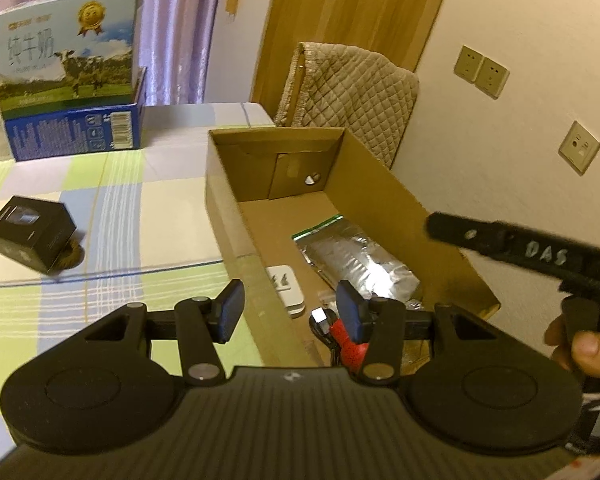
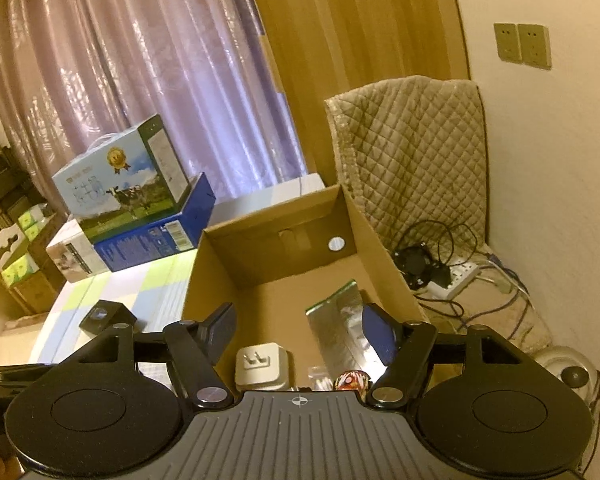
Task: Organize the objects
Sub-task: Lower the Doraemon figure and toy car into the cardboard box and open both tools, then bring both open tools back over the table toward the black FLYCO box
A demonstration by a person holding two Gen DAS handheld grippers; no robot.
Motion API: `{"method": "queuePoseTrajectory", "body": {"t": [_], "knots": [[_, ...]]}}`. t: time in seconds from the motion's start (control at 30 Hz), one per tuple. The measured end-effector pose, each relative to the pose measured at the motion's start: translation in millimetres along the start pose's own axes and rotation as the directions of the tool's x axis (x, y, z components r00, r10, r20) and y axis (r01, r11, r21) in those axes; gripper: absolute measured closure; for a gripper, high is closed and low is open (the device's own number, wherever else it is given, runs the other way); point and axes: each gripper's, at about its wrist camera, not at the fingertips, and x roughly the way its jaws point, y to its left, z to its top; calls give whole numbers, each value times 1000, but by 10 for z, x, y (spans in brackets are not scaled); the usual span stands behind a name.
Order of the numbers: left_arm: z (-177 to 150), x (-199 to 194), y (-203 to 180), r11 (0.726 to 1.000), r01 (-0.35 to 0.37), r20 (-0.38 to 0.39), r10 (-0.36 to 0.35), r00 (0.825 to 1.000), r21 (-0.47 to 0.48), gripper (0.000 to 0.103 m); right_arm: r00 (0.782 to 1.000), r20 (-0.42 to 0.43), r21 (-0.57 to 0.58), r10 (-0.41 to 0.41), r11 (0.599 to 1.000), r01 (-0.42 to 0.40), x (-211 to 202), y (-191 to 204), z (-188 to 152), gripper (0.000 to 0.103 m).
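Note:
An open cardboard box [image 1: 236,216] stands on the checked table and also shows in the right wrist view [image 2: 196,280]. Inside lie a silver foil pouch [image 1: 360,260], a white plug adapter [image 1: 288,288] and a red-and-black item [image 1: 346,336]. The pouch [image 2: 340,332] and adapter [image 2: 260,364] show in the right wrist view too. My left gripper [image 1: 292,312] is open and empty over the box's near left wall. My right gripper [image 2: 300,328] is open and empty above the box's near end. A small black box [image 1: 32,232] sits on the table, left of the cardboard box.
Stacked milk cartons [image 1: 68,80] stand at the table's far left. A quilted chair back [image 1: 348,96] is behind the box. A power strip with tangled cables [image 2: 452,276] lies to the right by the wall. Curtains [image 2: 160,60] hang behind.

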Motion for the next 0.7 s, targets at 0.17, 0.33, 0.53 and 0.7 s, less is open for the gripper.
{"method": "queuePoseTrajectory", "body": {"t": [0.17,0.33,0.53,0.7], "knots": [[-58,-53,90,1000,-14,-3,14,1000,-20,58,1000,-5,5,-8,1000,8,-80,27,-44,36],[-111,-137,121,999,-22,-5,22,1000,-23,58,1000,1,0,-3,1000,3,-192,118,-71,36],[-169,-284,165,999,-37,0,37,999,-22,57,1000,-1,-12,9,1000,-9,-299,280,-113,36],[-197,-443,220,999,-48,12,48,999,-25,55,1000,-6,-25,22,999,-23,-362,437,-158,36]]}}
